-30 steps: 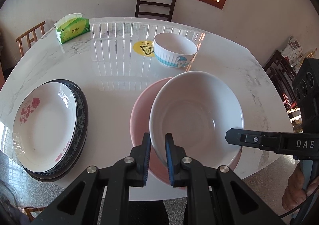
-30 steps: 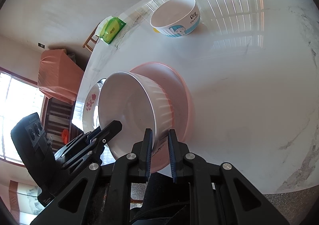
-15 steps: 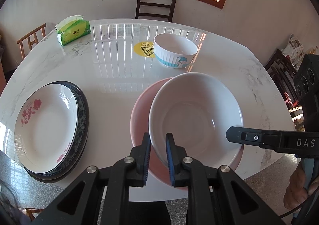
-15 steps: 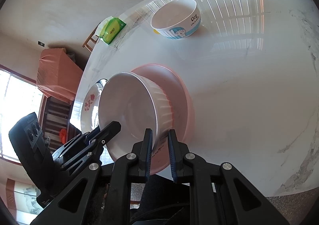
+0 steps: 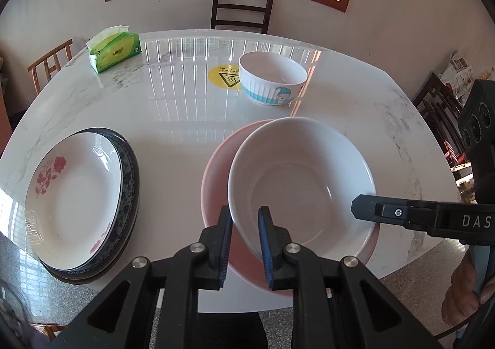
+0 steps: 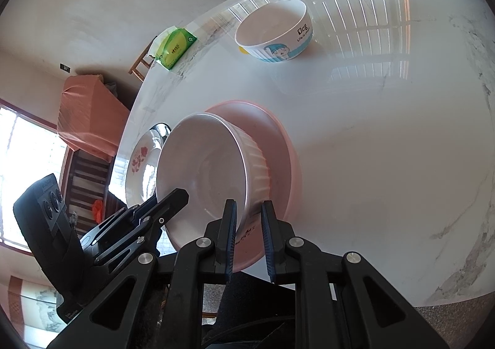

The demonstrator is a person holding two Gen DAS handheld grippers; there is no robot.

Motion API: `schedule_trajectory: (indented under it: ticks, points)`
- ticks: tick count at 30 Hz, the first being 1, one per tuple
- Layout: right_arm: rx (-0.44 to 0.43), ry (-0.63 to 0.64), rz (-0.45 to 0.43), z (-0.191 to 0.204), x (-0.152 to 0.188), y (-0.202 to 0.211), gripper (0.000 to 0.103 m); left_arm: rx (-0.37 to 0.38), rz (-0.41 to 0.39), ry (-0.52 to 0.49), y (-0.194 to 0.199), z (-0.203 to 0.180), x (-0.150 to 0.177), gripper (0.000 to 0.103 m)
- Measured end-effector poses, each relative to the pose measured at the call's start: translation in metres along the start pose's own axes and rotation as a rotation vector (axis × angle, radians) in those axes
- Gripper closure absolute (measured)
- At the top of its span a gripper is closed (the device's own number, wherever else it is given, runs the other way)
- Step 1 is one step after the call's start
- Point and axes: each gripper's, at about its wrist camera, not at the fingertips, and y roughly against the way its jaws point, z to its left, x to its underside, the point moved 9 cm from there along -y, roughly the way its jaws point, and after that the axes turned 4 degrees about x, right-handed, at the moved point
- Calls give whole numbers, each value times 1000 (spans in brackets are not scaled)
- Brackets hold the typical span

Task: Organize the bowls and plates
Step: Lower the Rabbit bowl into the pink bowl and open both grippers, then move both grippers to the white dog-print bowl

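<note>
Easing your left gripper (image 5: 244, 227) jaws wider while the right gripper (image 6: 249, 225) seemingly pinches the large white ribbed bowl (image 5: 301, 182) could tip it inside the pink plastic basin (image 5: 216, 194).

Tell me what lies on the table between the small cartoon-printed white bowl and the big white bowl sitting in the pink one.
Nothing: the left wrist view shows only bare glossy marble tabletop between the cartoon bowl and the big white bowl nested in the pink bowl.

Green tissue pack (image 5: 114, 50) and yellow sticker (image 5: 224, 77) on marble table (image 5: 179, 120).
</note>
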Motion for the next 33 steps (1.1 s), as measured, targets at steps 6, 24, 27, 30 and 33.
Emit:
schedule_trajectory:
  ticks: [6,24,27,30,33]
  points:
    - [7,8,-5,1,0,0,86,9,-3,9,3,3,-3,79]
    - [73,151,-169,-2,-23,44,69,35,-99,-13,33,3,-40,68]
    - [103,164,-197,-12,-30,47,68,49,-87,-8,29,2,-46,67]
    - [131,157,-211,-24,-38,47,65,30,-84,-23,24,3,-55,66]
    - [160,130,-208,-40,-51,44,51,28,-64,-24,17,3,-65,66]
